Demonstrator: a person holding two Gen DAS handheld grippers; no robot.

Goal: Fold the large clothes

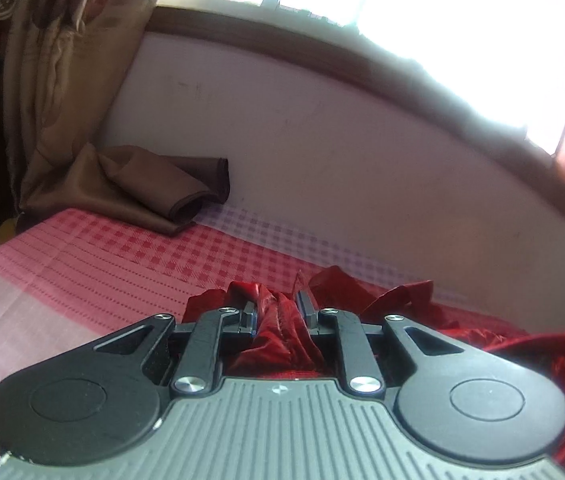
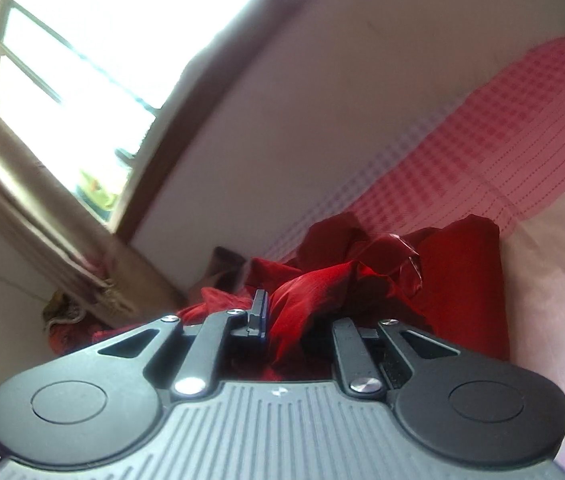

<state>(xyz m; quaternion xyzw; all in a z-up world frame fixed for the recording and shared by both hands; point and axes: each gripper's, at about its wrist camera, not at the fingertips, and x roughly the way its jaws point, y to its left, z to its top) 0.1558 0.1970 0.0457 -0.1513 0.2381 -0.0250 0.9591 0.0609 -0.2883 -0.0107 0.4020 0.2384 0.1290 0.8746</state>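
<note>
A shiny dark red garment [image 1: 282,332] lies crumpled on a bed with a pink checked sheet [image 1: 122,256]. My left gripper [image 1: 278,308] is low over it, and a bunch of the red cloth fills the gap between its two fingers, which press on it from both sides. In the right wrist view the same red garment [image 2: 362,276] is heaped ahead. My right gripper [image 2: 298,316] has red cloth bunched between its fingers; the left fingertip [image 2: 259,312] shows, the right one is hidden by cloth.
A white wall [image 1: 322,140] and a bright window [image 1: 442,20] run along the bed's far side. A brown curtain [image 1: 66,100] hangs at the left, its end lying on the sheet. The pink sheet [image 2: 502,128] stretches away to the right.
</note>
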